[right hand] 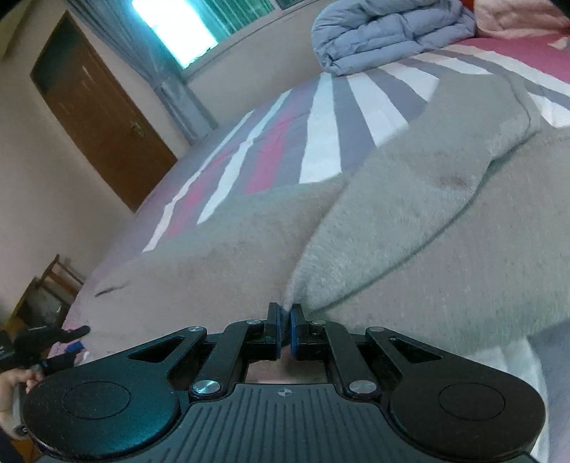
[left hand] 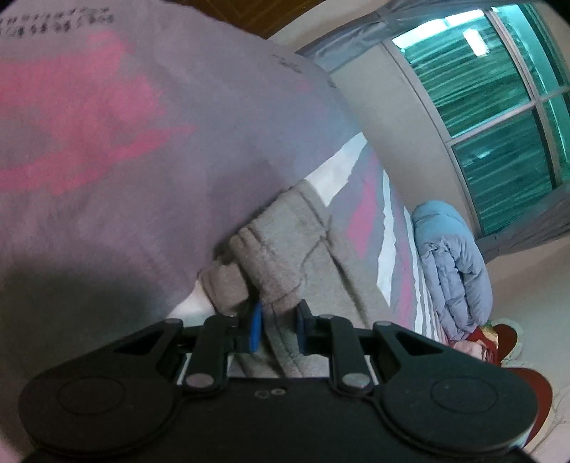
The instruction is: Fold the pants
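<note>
One pair of grey pants (right hand: 409, 199), two grippers, one blue quilt (right hand: 388, 32), one brown door (right hand: 103, 107).

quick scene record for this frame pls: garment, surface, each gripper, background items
garment: grey fleece pants, spread on the bed, one layer lapped over another
surface: striped bedsheet, pink, grey and white
left gripper: shut on the pants' thick hem
right gripper: shut on a pinched edge of the pants
background: folded blue duvet at far end of bed; brown door; window
</note>
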Tool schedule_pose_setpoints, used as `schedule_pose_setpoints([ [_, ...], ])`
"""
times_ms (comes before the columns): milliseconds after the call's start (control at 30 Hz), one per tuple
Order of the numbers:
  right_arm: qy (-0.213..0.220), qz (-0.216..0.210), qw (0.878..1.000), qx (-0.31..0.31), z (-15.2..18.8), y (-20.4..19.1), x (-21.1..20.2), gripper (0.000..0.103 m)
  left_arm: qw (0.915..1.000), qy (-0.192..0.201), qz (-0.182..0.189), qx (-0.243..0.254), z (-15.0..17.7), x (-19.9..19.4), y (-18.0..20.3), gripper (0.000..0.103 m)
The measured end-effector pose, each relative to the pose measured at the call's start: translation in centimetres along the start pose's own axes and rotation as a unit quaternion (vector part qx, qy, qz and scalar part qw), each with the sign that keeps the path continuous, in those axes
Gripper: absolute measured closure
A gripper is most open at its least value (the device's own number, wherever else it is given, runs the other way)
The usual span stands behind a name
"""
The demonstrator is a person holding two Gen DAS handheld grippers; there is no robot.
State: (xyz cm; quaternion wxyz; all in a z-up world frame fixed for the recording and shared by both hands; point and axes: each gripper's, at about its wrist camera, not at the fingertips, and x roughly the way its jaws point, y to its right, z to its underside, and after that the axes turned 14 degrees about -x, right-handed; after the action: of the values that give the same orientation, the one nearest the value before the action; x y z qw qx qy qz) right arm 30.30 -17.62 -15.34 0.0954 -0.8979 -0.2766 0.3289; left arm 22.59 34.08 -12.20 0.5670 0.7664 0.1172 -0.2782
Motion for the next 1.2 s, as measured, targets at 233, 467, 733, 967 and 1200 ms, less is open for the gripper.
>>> schedule_pose_setpoints([
  [233,0.046,-0.016,0.999,-0.003,-1.7,-1.3,-2.9,0.098,0.998,0.01,0.015,0.06,0.1,-2.4,2.4,0.093],
  [467,-0.01,0.002,1.0,0.012,0.8,0.2,-0.3,0.098,0.9986,-0.005,-0.015,0.049,0.6,-1.1,0.5,0.093],
  [733,-0.008,0.005,1.0,0.011,0.6,0.2,-0.3,0.098,0.996,0.01,-0.036,0.081,1.1,-0.7,1.5,0.087],
  [967,0.027,0.021,0.998,0.043,0.0,1.7,-3.5,0.071,0.9839,0.069,-0.071,0.148,3.6,-4.5,4.3,0.04],
  [1200,0.048,0.062,0.997,0.027,-3.7,2.2,-4.0,0.071,0.9724,0.046,-0.136,0.184,10.2,-1.0,7.1,0.041],
])
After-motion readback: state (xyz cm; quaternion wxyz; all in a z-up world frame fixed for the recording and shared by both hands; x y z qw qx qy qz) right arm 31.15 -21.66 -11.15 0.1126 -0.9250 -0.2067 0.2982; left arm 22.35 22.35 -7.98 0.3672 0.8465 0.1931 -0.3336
